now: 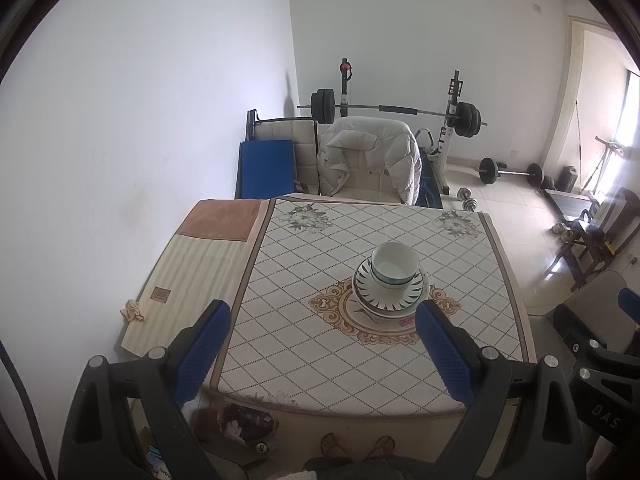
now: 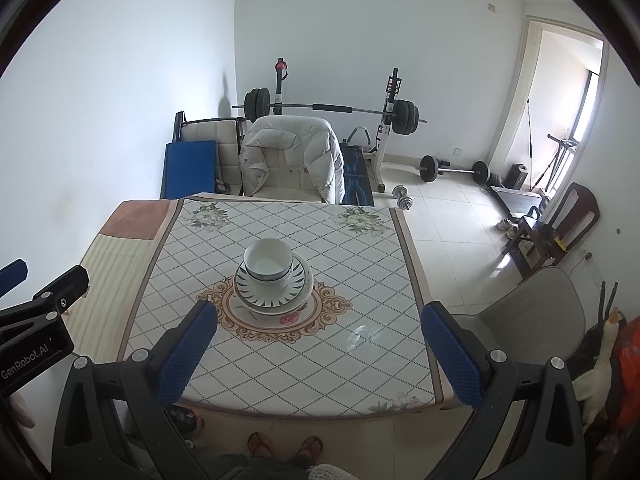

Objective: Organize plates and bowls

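Note:
White bowls (image 1: 394,264) sit nested on a black-patterned plate (image 1: 390,294) that rests on a larger plate, all stacked in the middle of the table (image 1: 320,360). The same stack shows in the right wrist view, bowls (image 2: 268,262) on plates (image 2: 276,296). My left gripper (image 1: 322,312) is open and empty, held above the table's near edge, short of the stack. My right gripper (image 2: 320,316) is open and empty, also near the front edge. The left gripper's body shows at the left of the right wrist view (image 2: 36,320).
A chair with a white jacket (image 1: 370,160) stands behind the table. A striped cloth (image 1: 188,276) covers the table's left part by the wall. A grey chair (image 2: 532,316) stands to the right. Weights and a barbell rack (image 2: 332,112) stand at the back.

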Available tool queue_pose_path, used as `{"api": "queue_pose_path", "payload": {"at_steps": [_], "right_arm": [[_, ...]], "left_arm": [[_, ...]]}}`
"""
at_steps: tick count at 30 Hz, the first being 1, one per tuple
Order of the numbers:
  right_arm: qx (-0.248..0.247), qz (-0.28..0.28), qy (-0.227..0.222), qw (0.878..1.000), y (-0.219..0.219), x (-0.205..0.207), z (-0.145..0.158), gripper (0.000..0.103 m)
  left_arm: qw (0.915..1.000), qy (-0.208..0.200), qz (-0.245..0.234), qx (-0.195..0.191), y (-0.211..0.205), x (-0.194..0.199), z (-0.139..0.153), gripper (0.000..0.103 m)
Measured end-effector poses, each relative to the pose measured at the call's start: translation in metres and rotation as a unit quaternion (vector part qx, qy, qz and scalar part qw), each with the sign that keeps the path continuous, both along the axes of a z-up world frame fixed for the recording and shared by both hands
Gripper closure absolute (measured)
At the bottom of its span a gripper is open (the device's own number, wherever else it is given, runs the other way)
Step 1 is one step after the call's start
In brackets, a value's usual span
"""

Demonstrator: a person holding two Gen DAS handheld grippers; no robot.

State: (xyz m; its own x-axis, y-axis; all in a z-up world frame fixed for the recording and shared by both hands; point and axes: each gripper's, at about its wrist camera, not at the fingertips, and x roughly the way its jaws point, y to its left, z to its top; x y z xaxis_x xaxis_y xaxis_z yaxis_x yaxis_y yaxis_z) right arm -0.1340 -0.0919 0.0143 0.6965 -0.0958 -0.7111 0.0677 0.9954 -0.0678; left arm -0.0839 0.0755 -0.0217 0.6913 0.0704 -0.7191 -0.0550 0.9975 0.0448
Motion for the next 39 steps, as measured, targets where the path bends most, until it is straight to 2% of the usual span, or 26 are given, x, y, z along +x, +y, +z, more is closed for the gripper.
{"api": "queue_pose_path", "payload": {"at_steps": [39], "right_arm": [[-0.007, -0.018, 0.003, 1.000, 0.0017, -0.0028, 0.0022, 0.000]], "left_arm": [[0.9997, -0.010, -0.021, 0.004, 0.0009, -0.0069, 0.0049, 0.009]]}}
